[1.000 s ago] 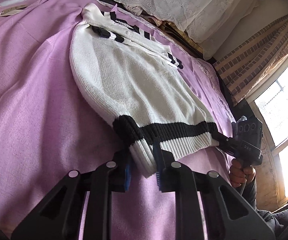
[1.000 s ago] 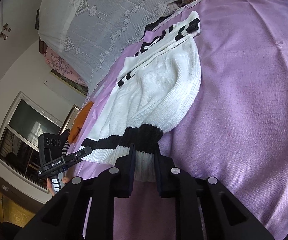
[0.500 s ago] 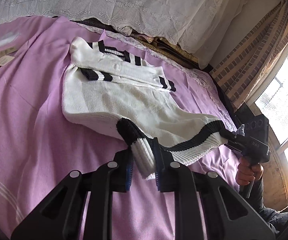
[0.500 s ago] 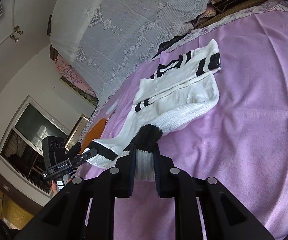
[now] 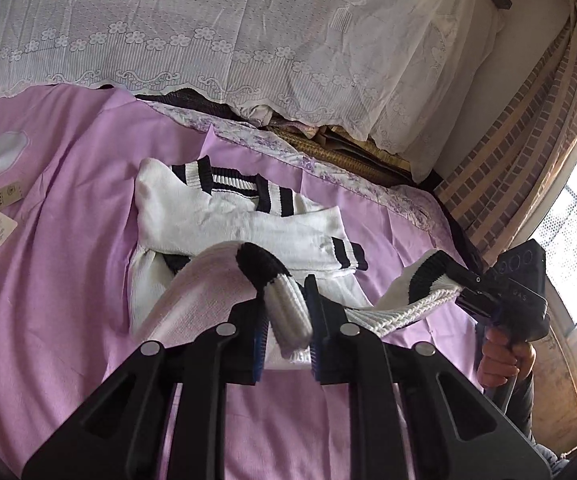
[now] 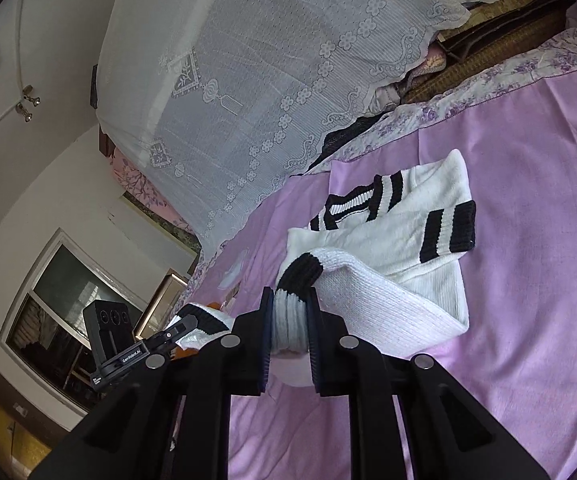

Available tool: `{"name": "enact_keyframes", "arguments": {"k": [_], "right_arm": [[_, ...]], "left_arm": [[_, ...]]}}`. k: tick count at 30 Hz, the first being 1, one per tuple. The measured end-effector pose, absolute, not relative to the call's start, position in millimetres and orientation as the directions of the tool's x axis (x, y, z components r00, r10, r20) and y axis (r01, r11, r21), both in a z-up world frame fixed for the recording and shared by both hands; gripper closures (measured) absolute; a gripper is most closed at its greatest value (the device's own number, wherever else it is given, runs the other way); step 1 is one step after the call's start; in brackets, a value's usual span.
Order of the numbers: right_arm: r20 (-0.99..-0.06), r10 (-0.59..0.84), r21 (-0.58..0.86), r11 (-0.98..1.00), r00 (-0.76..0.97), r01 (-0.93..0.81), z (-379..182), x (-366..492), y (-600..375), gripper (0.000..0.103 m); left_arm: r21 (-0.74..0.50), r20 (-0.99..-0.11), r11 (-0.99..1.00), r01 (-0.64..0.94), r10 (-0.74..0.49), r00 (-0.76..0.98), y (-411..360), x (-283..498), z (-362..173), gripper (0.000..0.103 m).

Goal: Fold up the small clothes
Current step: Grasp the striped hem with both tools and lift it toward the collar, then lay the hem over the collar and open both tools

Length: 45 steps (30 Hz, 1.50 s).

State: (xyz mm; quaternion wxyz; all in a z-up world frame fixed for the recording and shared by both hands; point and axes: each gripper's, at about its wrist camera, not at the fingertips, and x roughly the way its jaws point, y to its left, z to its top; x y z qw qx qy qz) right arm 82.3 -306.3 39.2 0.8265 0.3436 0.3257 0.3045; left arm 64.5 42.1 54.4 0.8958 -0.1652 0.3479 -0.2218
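Each gripper, left (image 5: 286, 312) and right (image 6: 290, 322), is clamped on a hem corner of the sweater (image 5: 224, 220), lifted above the bed (image 5: 68, 240). Carrying both corners level to the collar should keep the fold square.

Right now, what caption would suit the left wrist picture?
Both grippers' fingers lift a white sweater by its striped hem above the purple bedspread.
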Motion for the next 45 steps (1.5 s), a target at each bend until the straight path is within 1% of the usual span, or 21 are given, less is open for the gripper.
{"name": "enact_keyframes", "arguments": {"k": [7,17,24,29,36,39,40,41,42,43,45], "right_arm": [[-0.323,0.703,0.784,0.573,0.634,-0.237,36,135,-306,0.087],[-0.329,0.686,0.794,0.573,0.649,-0.202,25,200,-299,0.088],[-0.353,0.666,0.783,0.594,0.656,-0.182,16,241,-290,0.088],[-0.378,0.654,0.791,0.596,0.655,-0.139,-1,269,-288,0.088],[-0.428,0.644,0.793,0.604,0.634,-0.08,-28,300,-284,0.088],[-0.46,0.638,0.783,0.619,0.618,-0.056,-41,308,-281,0.087],[-0.466,0.638,0.785,0.618,0.613,-0.046,-46,310,-282,0.086],[-0.468,0.64,0.792,0.61,0.609,-0.033,-51,311,-283,0.079],[-0.471,0.637,0.797,0.604,0.61,-0.015,-55,312,-285,0.076],[-0.474,0.633,0.799,0.601,0.612,-0.002,-58,313,-288,0.07],[-0.468,0.637,0.809,0.588,0.612,0.007,-63,313,-291,0.068]], "left_arm": [[-0.452,-0.545,0.856,0.25,-0.487,0.683,45,116,58,0.087],[-0.439,-0.568,0.877,0.196,-0.44,0.696,51,180,45,0.087],[-0.44,-0.583,0.884,0.159,-0.416,0.698,57,222,30,0.087],[-0.459,-0.595,0.877,0.138,-0.42,0.685,61,251,13,0.087],[-0.447,-0.654,0.89,0.089,-0.393,0.647,63,281,-19,0.087],[-0.434,-0.685,0.899,0.066,-0.377,0.623,62,289,-35,0.085],[-0.43,-0.695,0.901,0.057,-0.371,0.616,63,290,-40,0.084],[-0.418,-0.703,0.907,0.043,-0.353,0.617,64,291,-44,0.07],[-0.397,-0.71,0.917,0.024,-0.324,0.625,64,291,-45,0.064],[-0.402,-0.707,0.915,0.024,-0.327,0.627,66,291,-46,0.063],[-0.423,-0.698,0.906,0.024,-0.343,0.629,70,290,-44,0.062]]}}
